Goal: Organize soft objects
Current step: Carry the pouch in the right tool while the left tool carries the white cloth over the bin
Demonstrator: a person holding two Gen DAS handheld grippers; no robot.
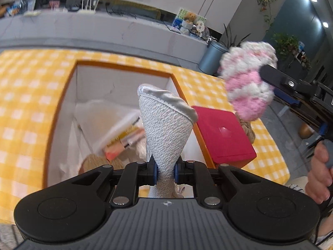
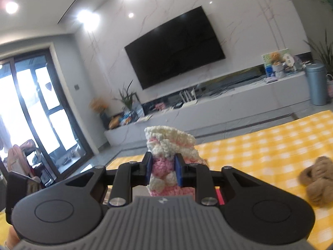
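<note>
My left gripper (image 1: 165, 169) is shut on a white textured cloth (image 1: 164, 129) with a silvery hem, held up over an open orange-rimmed box (image 1: 124, 67). Inside the box lie a packet and soft tan things (image 1: 116, 137). In the left wrist view my right gripper (image 1: 264, 73) enters from the right, carrying a pink and white knitted piece (image 1: 247, 79) in the air. The right wrist view shows that gripper (image 2: 163, 171) shut on the knitted piece (image 2: 166, 145), raised above the table. A brown knotted rope toy (image 2: 318, 183) lies on the yellow checked cloth.
The table has a yellow checked cloth (image 1: 25, 87). A red lid (image 1: 222, 135) lies right of the box, with the rope toy (image 1: 247, 129) behind it. A hand (image 1: 320, 170) shows at the right edge. A TV console (image 2: 229, 104) and a blue bin (image 2: 315, 83) stand beyond.
</note>
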